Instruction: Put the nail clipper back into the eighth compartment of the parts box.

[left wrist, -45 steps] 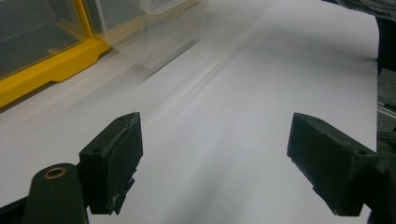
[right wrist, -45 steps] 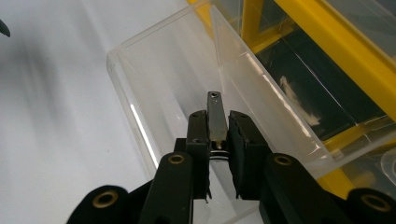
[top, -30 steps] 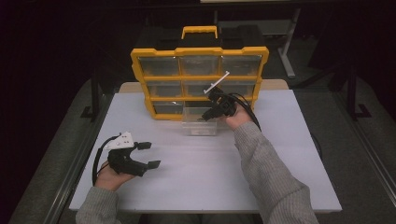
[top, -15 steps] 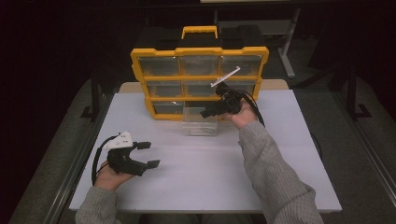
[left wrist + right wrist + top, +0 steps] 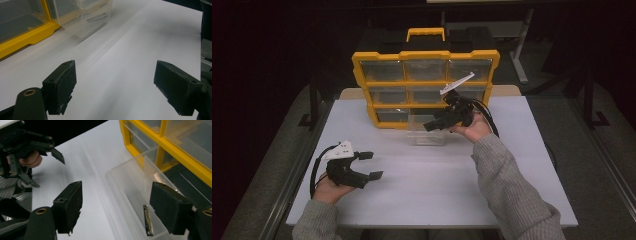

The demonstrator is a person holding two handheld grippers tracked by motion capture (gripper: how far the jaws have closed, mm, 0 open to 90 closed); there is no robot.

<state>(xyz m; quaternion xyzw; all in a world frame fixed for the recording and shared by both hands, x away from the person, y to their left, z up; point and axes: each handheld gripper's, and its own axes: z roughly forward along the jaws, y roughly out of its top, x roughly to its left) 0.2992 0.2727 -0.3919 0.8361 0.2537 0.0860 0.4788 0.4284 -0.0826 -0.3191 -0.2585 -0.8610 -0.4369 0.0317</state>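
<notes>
Nearest the person, low on the left of the white table [image 5: 512,190], the left gripper [image 5: 369,165] rests just above the surface, jaws wide apart and holding nothing, well away from the work. Further out, mid-table, a clear plastic drawer [image 5: 427,132] sits pulled out in front of the yellow organizer [image 5: 427,80], just beside its bottom row. Small metal piece [image 5: 148,220] lies flat on the drawer floor, near one end. Right gripper [image 5: 434,124] hovers over the drawer, tilted down toward it, jaws apart and empty. Looks like the reach-in step, piece not yet grabbed. Next move likely needs lowering the right jaws inside the drawer walls, straddling the thin piece, then closing; flat part, so jaws must get low.
</notes>
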